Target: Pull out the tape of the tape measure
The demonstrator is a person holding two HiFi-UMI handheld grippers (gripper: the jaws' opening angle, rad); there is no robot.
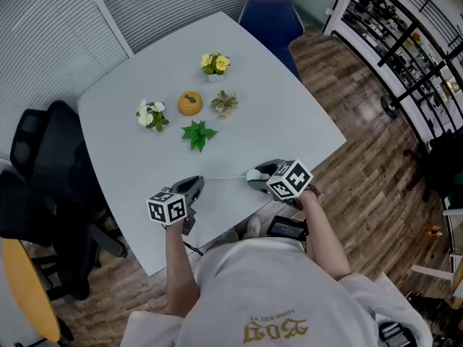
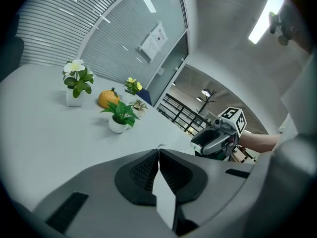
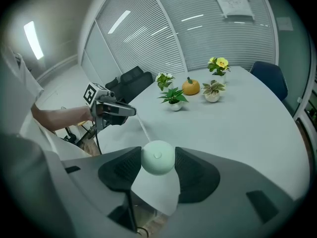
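Dressed in a white short-sleeved T-shirt (image 1: 246, 280) with yellow print on the chest. Dark grey moulded shells on left gripper (image 1: 197, 182) and right gripper (image 1: 253, 176), ribbed black pads (image 2: 143, 172) inside, each topped by a white cube (image 1: 168, 207) with black square markers. Thin black cable (image 1: 191, 249) under the left one.

Nothing is legible: the shirt's yellow print (image 1: 278, 329) and wall notice (image 3: 230, 3) blur.

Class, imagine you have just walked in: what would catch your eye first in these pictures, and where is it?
A thin tape stretches along the near edge of the table: the right hand-held gripper clamps a round pale tape measure, the left hand-held gripper pinches the tape's end. Mid-table, an orange pumpkin sits among small potted plants.
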